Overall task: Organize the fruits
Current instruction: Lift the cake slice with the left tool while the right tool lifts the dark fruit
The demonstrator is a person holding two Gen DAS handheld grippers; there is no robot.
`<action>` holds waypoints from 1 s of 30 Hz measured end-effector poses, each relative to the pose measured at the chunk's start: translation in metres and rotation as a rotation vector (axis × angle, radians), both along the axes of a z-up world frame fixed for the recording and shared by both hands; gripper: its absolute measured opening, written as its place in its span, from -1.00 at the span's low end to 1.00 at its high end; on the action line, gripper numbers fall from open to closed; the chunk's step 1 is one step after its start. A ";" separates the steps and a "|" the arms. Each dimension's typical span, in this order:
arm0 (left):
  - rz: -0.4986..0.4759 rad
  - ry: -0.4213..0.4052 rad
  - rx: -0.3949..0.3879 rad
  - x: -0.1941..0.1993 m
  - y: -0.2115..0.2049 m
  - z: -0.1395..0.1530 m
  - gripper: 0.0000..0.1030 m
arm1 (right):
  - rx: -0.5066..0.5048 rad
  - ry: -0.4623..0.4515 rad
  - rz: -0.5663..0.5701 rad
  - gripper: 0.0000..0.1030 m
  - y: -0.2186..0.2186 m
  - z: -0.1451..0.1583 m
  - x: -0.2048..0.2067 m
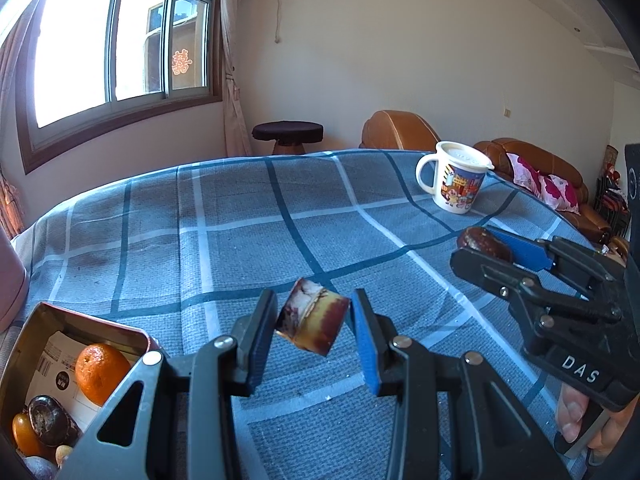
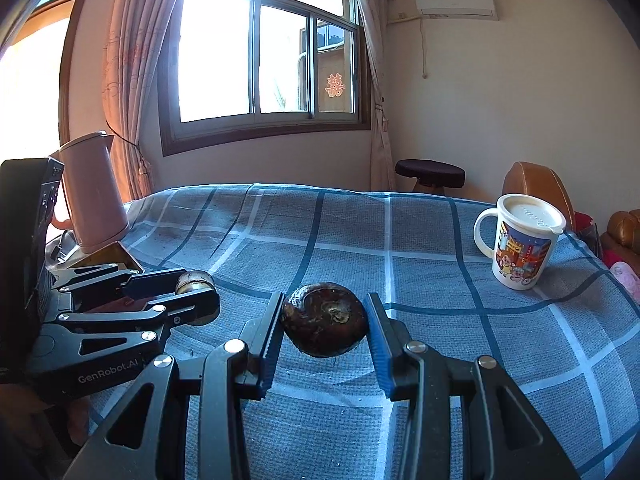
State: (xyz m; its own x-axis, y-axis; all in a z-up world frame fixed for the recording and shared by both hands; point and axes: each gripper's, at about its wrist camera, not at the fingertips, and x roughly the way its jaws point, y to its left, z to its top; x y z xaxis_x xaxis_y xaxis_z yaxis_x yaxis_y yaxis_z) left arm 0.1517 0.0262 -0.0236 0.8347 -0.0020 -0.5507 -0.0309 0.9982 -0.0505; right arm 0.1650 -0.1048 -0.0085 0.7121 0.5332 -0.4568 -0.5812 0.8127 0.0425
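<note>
2 grippers [image 1: 314, 326] [image 2: 324, 320], each w/ 1 fruit [image 1: 312, 322] [image 2: 325, 319]

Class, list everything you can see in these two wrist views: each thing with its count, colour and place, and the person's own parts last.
Water chestnut: one, dark brown, held between the right jaws.
Cut chunk: one, brown and pale, between the left jaws.
Tin box: one, metal, near left corner of the bed.
Orange: one, orange, in the tin box with other fruits.
Mug: one, white with cartoon print, lidded, far right on the cloth.
Checked cloth: one, blue.
Kettle: one, pink, far left.
Stool: one, dark, by the wall.
Sofa: one, brown.
Left gripper: black.
Right gripper: black.
</note>
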 end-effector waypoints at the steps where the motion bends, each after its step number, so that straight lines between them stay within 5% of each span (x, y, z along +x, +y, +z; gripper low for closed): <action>1: 0.000 -0.004 0.001 -0.001 0.000 0.000 -0.23 | 0.001 -0.002 0.000 -0.20 0.000 0.000 0.000; 30: 0.033 -0.147 0.091 -0.037 -0.014 0.014 -0.23 | 0.045 -0.109 -0.010 -0.20 -0.008 0.009 -0.020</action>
